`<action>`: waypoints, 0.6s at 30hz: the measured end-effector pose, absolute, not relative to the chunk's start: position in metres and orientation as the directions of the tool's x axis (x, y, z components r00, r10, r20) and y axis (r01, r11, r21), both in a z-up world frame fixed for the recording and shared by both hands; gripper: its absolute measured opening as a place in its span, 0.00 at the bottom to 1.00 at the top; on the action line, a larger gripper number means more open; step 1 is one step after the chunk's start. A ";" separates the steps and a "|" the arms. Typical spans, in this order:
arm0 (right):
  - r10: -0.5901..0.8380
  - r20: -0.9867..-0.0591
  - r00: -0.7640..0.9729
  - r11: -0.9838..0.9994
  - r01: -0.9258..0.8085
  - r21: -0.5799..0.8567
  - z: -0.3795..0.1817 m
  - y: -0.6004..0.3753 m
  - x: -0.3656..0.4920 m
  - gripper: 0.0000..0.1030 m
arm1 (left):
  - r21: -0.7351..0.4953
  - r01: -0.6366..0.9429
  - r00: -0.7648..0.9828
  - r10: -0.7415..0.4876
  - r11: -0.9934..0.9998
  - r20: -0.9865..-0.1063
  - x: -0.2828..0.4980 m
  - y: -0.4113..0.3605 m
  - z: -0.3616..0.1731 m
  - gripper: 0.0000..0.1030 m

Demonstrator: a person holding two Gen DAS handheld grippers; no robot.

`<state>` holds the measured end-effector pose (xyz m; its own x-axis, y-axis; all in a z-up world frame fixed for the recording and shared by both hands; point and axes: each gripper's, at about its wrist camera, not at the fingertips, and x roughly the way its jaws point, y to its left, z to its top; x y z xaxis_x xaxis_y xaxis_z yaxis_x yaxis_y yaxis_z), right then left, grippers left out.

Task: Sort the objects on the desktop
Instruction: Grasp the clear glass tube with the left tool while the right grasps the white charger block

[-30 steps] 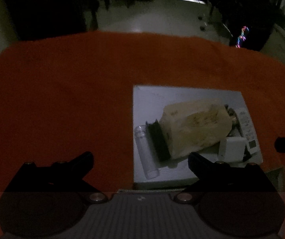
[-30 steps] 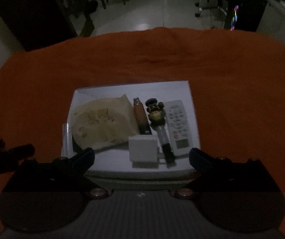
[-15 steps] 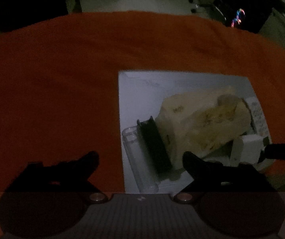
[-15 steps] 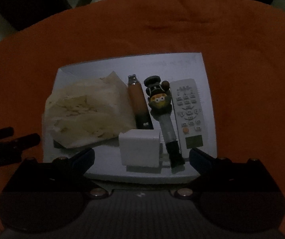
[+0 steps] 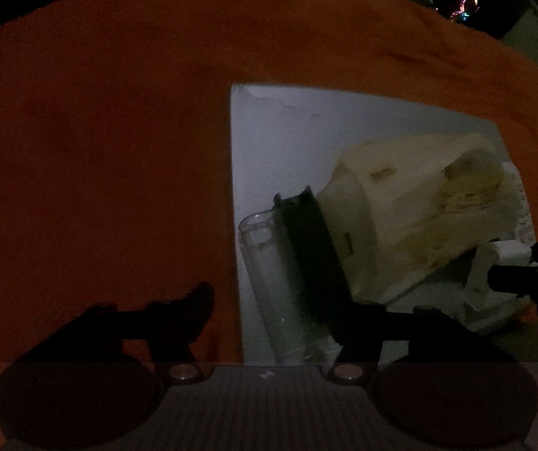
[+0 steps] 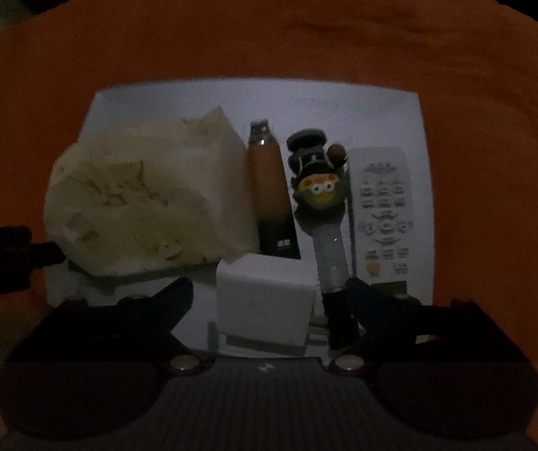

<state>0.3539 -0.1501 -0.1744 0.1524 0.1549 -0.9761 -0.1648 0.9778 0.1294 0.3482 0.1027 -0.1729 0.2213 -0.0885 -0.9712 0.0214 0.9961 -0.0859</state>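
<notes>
A white tray (image 6: pixel 344 112) lies on an orange cloth. In it are a crumpled cream tissue pack (image 6: pixel 145 195), an orange and black tube (image 6: pixel 271 191), a cartoon-topped pen (image 6: pixel 321 203), a white remote (image 6: pixel 383 214) and a white charger block (image 6: pixel 265 297). My right gripper (image 6: pixel 269 293) is open, its fingers straddling the charger block. In the left wrist view a clear tube (image 5: pixel 272 285) and a black clip (image 5: pixel 314 255) lie at the tray's left (image 5: pixel 280 135) beside the tissue pack (image 5: pixel 419 218). My left gripper (image 5: pixel 280 300) is open, the clear tube between its fingers.
The orange cloth (image 5: pixel 100 150) covers the table to the left of and beyond the tray. The right gripper's fingers (image 5: pixel 524 282) show at the right edge of the left wrist view, by the charger. Dark room and floor lie beyond the table.
Both grippers have moved forward and down toward the tray. The right one now straddles the charger block; the left one now frames the clear tube. Both stayed open.
</notes>
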 end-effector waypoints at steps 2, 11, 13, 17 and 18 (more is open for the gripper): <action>0.151 -0.979 0.135 0.976 -0.180 0.126 -0.179 -0.146 0.355 0.84 | -0.101 0.016 0.220 -0.102 0.995 -0.970 0.349 0.104 -0.172 0.51; 0.140 -0.986 0.094 0.979 -0.159 0.124 -0.194 -0.145 0.360 0.65 | -0.153 0.009 0.236 -0.151 0.988 -0.960 0.343 0.104 -0.168 0.27; 0.141 -0.985 0.096 0.980 -0.153 0.125 -0.196 -0.147 0.360 0.63 | -0.146 0.004 0.236 -0.143 0.989 -0.961 0.344 0.101 -0.168 0.27; 0.151 -0.983 0.100 0.980 -0.146 0.136 -0.196 -0.151 0.360 0.62 | -0.141 -0.012 0.236 -0.135 0.990 -0.962 0.344 0.098 -0.167 0.26; 0.151 -0.983 0.105 0.980 -0.148 0.135 -0.196 -0.151 0.359 0.62 | -0.141 -0.017 0.238 -0.132 0.990 -0.962 0.344 0.098 -0.167 0.26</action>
<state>0.3590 -0.1512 -0.1964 0.1046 0.1514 -0.9829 -0.1481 0.9797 0.1352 0.3435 0.0977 -0.1665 0.2379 -0.1325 -0.9622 -0.0173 0.9899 -0.1406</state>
